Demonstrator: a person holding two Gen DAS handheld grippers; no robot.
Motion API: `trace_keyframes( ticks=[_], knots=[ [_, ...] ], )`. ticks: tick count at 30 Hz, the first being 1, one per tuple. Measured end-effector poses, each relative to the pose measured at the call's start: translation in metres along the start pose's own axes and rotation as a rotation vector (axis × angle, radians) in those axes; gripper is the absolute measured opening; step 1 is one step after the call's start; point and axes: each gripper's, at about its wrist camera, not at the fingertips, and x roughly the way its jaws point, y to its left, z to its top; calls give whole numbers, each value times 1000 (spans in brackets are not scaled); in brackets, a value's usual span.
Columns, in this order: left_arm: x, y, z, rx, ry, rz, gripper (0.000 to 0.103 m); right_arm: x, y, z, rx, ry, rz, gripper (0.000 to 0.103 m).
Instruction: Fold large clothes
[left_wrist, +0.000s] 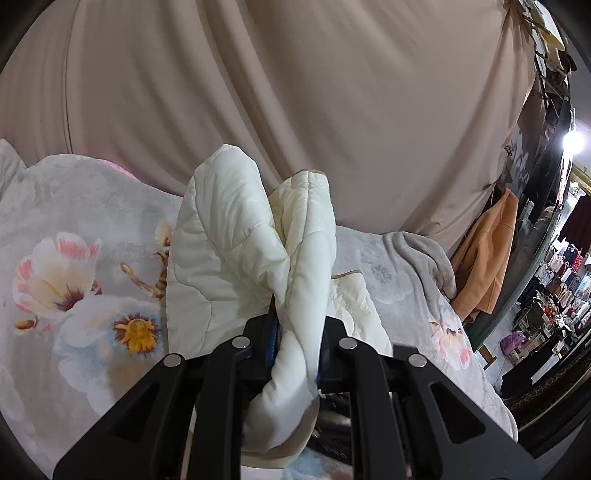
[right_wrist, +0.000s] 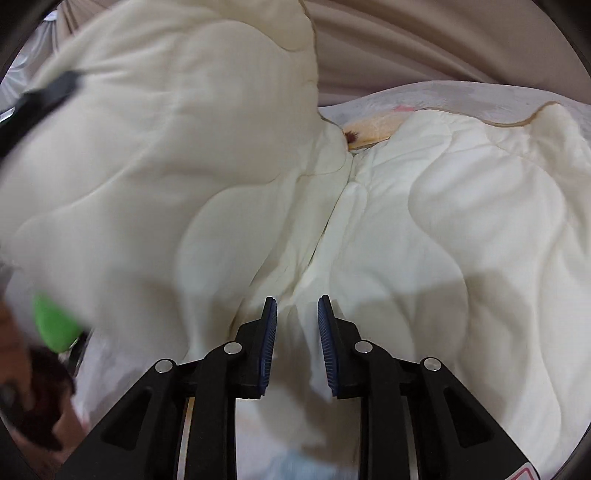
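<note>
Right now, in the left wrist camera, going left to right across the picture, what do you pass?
Floral bedspread → cream quilted garment bunched up, clamped in the left gripper → gray blanket → orange coat hanging → cluttered shelves at far right.

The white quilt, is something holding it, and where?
The left hand-held gripper pinches a bunched fold of the quilt. The right hand-held gripper is open, holding nothing.
</note>
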Motion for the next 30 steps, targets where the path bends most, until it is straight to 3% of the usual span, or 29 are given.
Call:
trace_keyframes(
  ticks=[5,10,15,20,23,30],
  knots=[
    [10,-16,0,12,10,-7,13,2,-2,-33,-4,85,45,15],
    [34,-50,-3,59,48,-33,13,23,-19,-40,104,93,128,3],
    [84,-88,-13,102,125,-55,12,21,-39,-40,220,87,203,0],
    [133,-116,-36,142,212,-18,12,-20,-40,-61,207,60,143,2],
    [152,-127,-53,177,241,10,12,-55,-53,-80,209,38,77,11],
    [181,-144,-86,275,270,96,13,-127,-104,-120,344,-65,-27,13]
  ],
)
